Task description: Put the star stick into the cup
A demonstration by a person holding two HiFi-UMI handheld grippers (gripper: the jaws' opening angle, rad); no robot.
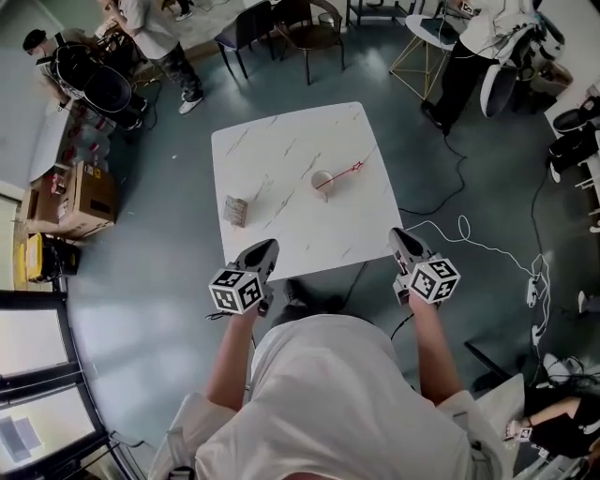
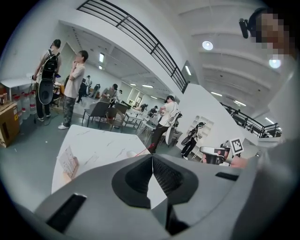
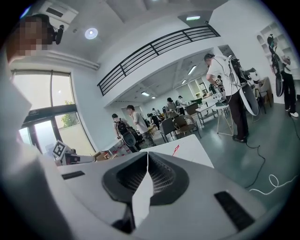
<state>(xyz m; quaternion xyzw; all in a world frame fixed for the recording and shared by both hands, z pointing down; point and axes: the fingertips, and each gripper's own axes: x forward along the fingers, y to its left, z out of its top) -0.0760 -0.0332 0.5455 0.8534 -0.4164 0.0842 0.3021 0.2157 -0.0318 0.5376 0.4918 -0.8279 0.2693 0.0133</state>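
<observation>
A small pale cup (image 1: 322,180) stands on the white marble table (image 1: 272,141), right of its middle. The thin red star stick (image 1: 349,170) rests in the cup and leans out to the right, star end up. Both grippers hover at the table's near edge, well short of the cup. My left gripper (image 1: 263,251) is shut and holds nothing; in its own view the left gripper (image 2: 152,156) shows its jaws meeting, with the red stick (image 2: 143,151) beyond. My right gripper (image 1: 401,236) is also shut and holds nothing, and past the right gripper (image 3: 147,153) the red star (image 3: 176,150) shows.
A small brown block (image 1: 235,211) stands on the table's left part, seen as the block (image 2: 69,161) in the left gripper view. Chairs (image 1: 281,23) and several people stand beyond the table. Cables (image 1: 469,239) trail on the floor to the right; cardboard boxes (image 1: 80,197) sit at the left.
</observation>
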